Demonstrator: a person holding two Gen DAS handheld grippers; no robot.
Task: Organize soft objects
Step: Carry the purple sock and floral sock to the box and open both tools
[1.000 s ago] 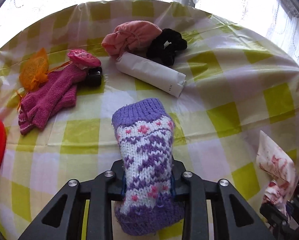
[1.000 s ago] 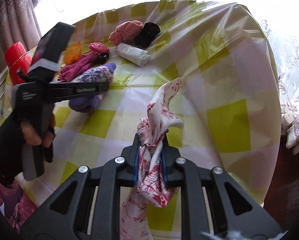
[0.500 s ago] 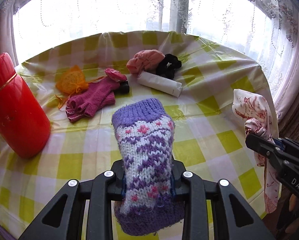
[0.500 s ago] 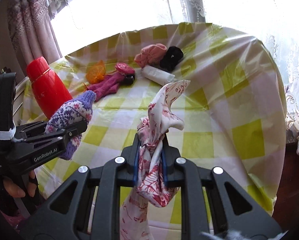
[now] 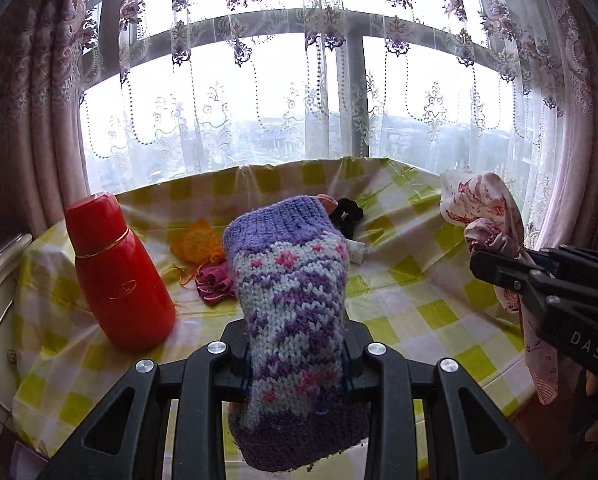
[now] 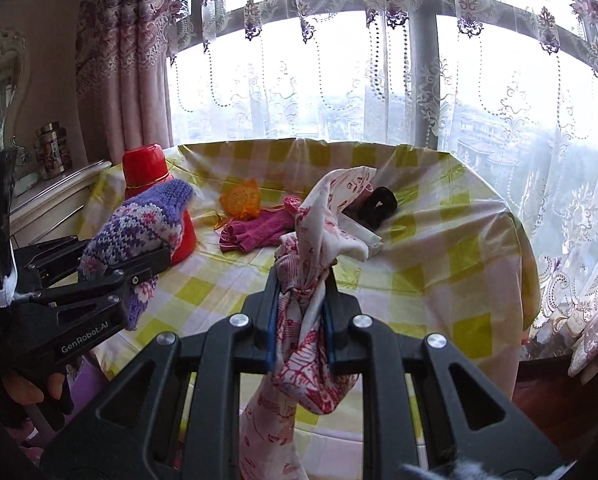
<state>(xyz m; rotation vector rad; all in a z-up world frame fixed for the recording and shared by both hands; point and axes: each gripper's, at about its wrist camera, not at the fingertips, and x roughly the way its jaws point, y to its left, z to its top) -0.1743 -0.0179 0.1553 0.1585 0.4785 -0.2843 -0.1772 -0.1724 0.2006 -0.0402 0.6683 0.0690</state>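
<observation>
Reading "GenRobot.AI" on left gripper (image 6: 139, 264), "DAS" on right gripper (image 5: 515, 264)

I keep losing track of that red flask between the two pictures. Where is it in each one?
Left wrist view: the red flask stands upright at the left, in full view on the checked tablecloth.
Right wrist view: the red flask is left of centre, lower half hidden behind the purple knitted sock.
Shared landmark: the orange mesh pouch lies just to its right.
</observation>
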